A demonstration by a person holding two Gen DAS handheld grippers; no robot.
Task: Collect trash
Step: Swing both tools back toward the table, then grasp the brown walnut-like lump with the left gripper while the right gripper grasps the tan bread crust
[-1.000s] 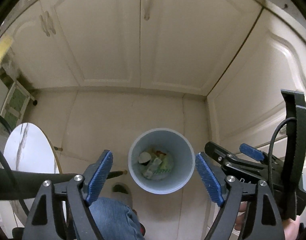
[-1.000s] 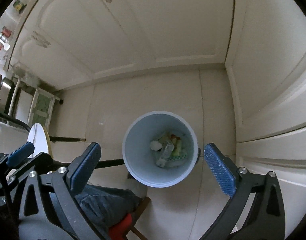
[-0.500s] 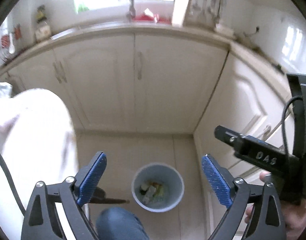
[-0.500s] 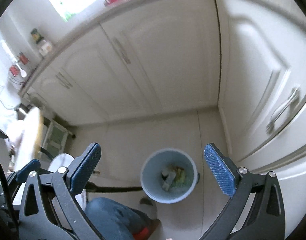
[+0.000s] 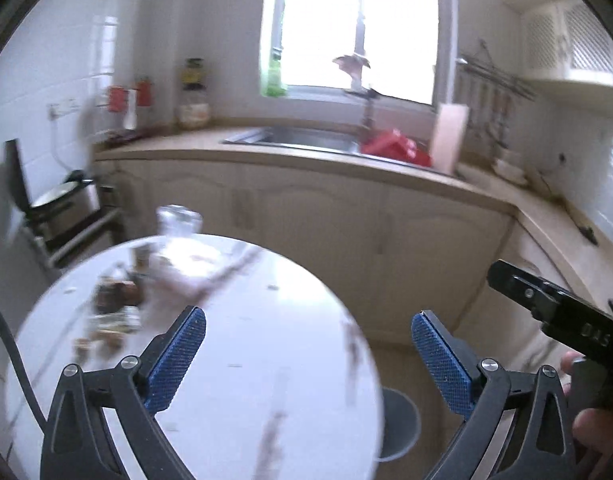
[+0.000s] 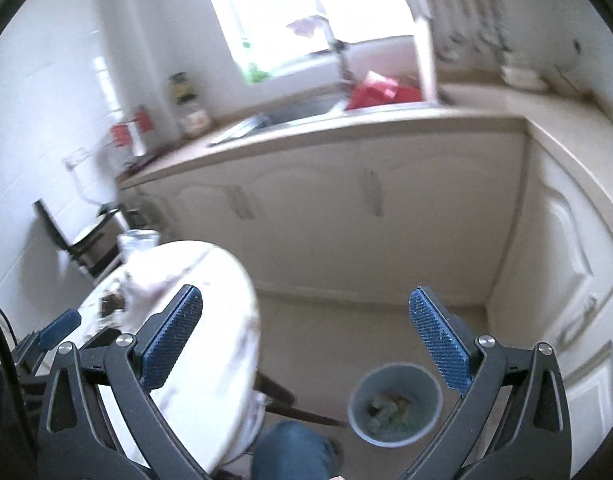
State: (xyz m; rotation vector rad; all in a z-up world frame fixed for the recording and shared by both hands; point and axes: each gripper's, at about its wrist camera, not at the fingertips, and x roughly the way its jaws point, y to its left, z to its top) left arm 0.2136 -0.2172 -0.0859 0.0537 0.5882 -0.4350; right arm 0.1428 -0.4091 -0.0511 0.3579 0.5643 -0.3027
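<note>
Blurred trash scraps [image 5: 114, 304] lie on the left part of a round white table [image 5: 266, 380], near a crumpled pale wrapper [image 5: 174, 276]. My left gripper [image 5: 308, 344] hovers above the table; its jaws are opening with nothing between them. The grey-blue bin [image 6: 394, 404] stands on the floor right of the table [image 6: 210, 320], with trash inside. My right gripper [image 6: 306, 336] hangs open and empty high above the floor, between table and bin. Only the bin's rim [image 5: 402, 420] peeks out past the table edge in the left wrist view.
A glass jar [image 5: 178, 220] stands at the table's far edge. Cream cabinets [image 6: 346, 216] and a counter with a sink [image 5: 298, 140] and red item [image 5: 394, 146] fill the back and right. A person's jeans-clad knee [image 6: 290, 452] is by the table. A black chair [image 5: 46, 200] stands at the left.
Both grippers rose and tilted up away from the bin, so the table, counter and window came into view. The left jaws spread wider. Both stayed empty.
</note>
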